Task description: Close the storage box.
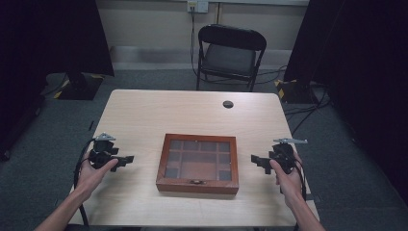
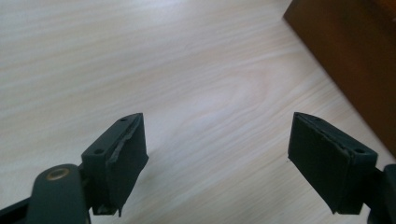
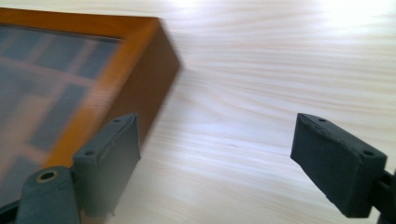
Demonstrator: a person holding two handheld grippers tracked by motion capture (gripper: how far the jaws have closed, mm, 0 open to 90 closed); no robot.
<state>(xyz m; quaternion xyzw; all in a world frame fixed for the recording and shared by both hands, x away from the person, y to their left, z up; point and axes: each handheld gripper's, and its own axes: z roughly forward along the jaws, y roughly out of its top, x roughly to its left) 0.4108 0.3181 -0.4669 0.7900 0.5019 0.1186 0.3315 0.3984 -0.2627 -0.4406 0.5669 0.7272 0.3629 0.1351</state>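
A flat wooden box (image 1: 197, 163) with a glass lid and several compartments lies shut in the middle of the table. My left gripper (image 1: 129, 159) is held to the left of it, jaws pointing toward it, open over bare wood (image 2: 217, 149). A dark corner of the box (image 2: 355, 56) shows at the upper right of the left gripper view. On the box's right side, my right gripper (image 1: 255, 159) points at it, open with nothing between the jaws (image 3: 217, 158). The box (image 3: 70, 84) lies to the left in the right gripper view, beside one jaw.
The light wooden table (image 1: 144, 115) has a round cable hole (image 1: 228, 104) near its far edge. A black folding chair (image 1: 230, 53) stands behind the table. Dark curtains hang at both sides, and cables run over the grey carpet.
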